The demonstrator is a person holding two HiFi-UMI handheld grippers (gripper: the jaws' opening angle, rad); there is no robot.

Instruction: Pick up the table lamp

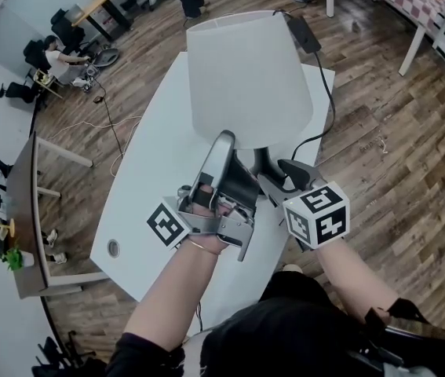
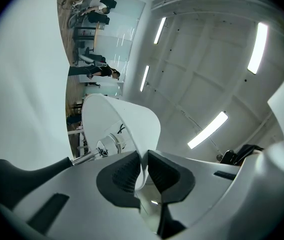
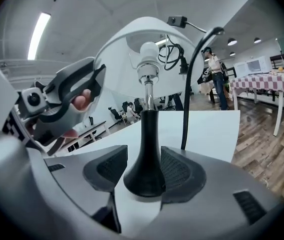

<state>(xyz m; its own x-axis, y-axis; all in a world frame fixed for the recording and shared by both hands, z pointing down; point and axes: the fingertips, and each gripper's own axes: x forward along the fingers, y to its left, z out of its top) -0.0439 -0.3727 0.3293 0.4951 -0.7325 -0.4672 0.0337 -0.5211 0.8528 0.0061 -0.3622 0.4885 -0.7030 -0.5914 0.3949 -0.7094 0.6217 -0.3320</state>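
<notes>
The table lamp (image 1: pixel 247 85) is standing upright on the white bench (image 1: pixel 147 179), near the edge closest to the person. Its black base (image 3: pixel 143 154) is resting on the benchtop and its white shade (image 2: pixel 124 126) is hiding most of the stem from the head view. The left gripper (image 1: pixel 224 138) is reaching up from below and pinching the shade's lower rim, with the thin white edge sitting pressed between its narrowed pads. The right gripper (image 1: pixel 281 177) is lying low at the foot of the lamp. Its jaws are standing wide on either side of the base, and a gap is showing at the left pad (image 3: pixel 106 171). A black cable (image 1: pixel 328 93) is trailing from the base across the bench towards a black adapter (image 1: pixel 304 31) at the far edge. Wooden floor (image 1: pixel 395 148) is spreading around the bench, and a person (image 1: pixel 53 57) is sitting at a desk well away.
</notes>
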